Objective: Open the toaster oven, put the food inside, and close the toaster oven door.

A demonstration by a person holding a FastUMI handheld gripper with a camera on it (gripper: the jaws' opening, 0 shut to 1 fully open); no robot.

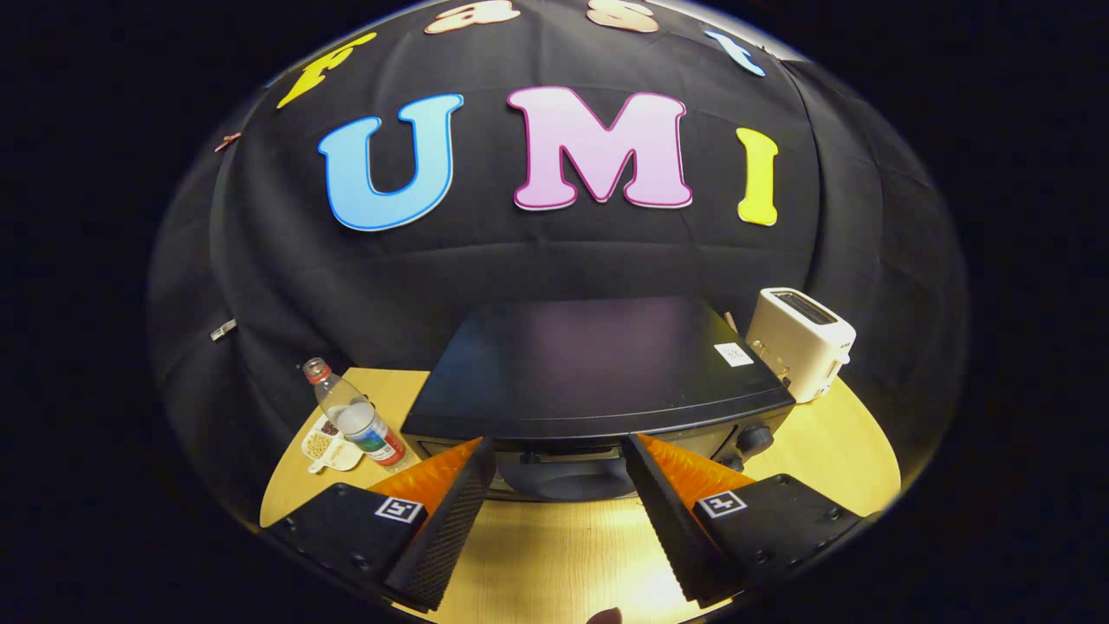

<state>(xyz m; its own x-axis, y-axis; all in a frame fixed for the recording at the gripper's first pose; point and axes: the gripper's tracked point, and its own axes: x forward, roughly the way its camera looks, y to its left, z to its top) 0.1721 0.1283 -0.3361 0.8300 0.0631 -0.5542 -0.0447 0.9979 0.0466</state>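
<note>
Gripper (559, 459) fingers spread apart (nothing between), oven (598, 373) just ahead, door closed, on table (554, 546), bottle (357, 416) beside it.

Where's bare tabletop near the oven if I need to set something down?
Bare wood lies between the open tongs, just in front of the toaster oven, and on the table right of it, below the white toaster. Left of the oven is crowded: a water bottle and a small dish.

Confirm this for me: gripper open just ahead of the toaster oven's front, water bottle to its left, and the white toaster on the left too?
Not quite: in the gripper view, the white toaster stands right of the toaster oven. The gripper is open at the oven's front, the water bottle to its left.
</note>
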